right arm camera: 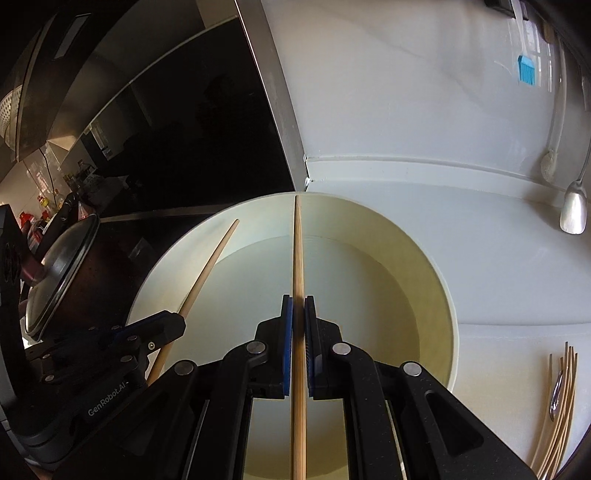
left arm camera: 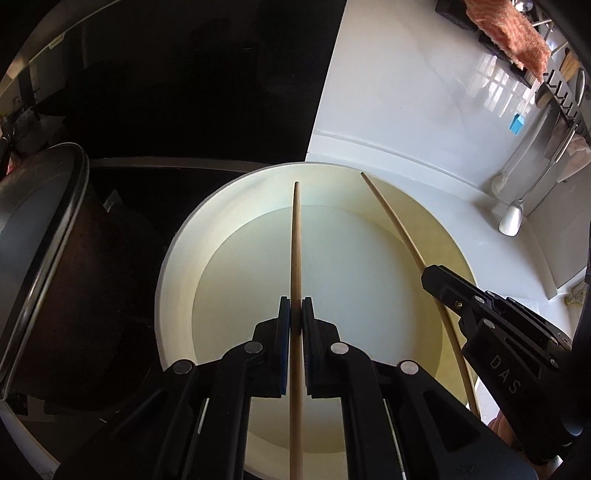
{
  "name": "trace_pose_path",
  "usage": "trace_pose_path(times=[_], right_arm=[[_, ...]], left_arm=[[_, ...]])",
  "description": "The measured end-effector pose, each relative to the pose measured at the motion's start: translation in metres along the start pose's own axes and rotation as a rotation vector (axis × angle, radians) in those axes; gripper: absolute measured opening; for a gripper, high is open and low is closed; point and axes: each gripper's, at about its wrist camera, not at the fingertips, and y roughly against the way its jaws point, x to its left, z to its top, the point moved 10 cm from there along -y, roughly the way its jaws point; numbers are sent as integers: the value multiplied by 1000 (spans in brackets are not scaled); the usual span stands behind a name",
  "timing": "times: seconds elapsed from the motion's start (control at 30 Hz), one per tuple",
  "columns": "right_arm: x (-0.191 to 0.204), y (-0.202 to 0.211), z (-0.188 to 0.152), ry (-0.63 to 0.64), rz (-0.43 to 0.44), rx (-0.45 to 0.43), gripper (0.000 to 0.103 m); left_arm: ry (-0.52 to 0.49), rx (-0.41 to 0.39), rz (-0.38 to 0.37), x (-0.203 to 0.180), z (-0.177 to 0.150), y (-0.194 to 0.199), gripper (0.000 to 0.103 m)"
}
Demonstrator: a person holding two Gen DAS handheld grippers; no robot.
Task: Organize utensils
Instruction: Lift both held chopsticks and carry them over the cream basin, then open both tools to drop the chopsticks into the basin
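Left black two-finger gripper [left arm camera: 296, 314] clamped tight on a thin, pale wooden chopstick [left arm camera: 296, 236], blue pads [left arm camera: 283, 325] pressing its sides, narrow end reaching out over a large round cream-white plastic basin [left arm camera: 177, 258]. Right black two-finger gripper [right arm camera: 298, 314] likewise closed hard on a second pale wooden chopstick [right arm camera: 297, 243], tip lying over the far rim of the same basin [right arm camera: 448, 295]. Seen from the left wrist, right gripper [left arm camera: 443, 284] entering at lower right with its chopstick [left arm camera: 391, 210] slanting toward the far rim; seen from the right wrist, left gripper [right arm camera: 173, 325] at lower left, its chopstick [right arm camera: 210, 262] angled up and rightward. Both sticks held above the basin's interior, apart from each other, tips converging somewhat toward the back. Basin resting on a glossy white countertop [right arm camera: 498, 266], beside a dark pot with a tilted glass lid [right arm camera: 62, 273]. Loose bundle of further pale chopsticks with a metal utensil [right arm camera: 557, 402] lying on the counter right of the basin. Steel spoon [right arm camera: 573, 212] hanging at the white wall, a blue silicone brush [right arm camera: 527, 70] higher up. Orange-pink cloth [left arm camera: 506, 33] draped at upper right in the left wrist view.
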Motion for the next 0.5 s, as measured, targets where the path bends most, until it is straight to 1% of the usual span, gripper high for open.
trace_pose_path(times=[0.23,0.5], right_arm=[[-5,-34,-7,-27,-10,103,6],[-11,-50,-17,-43,-21,176,6]], left_arm=[[11,46,16,2,-5,-21,7],[4,101,24,5,-10,-38,7]])
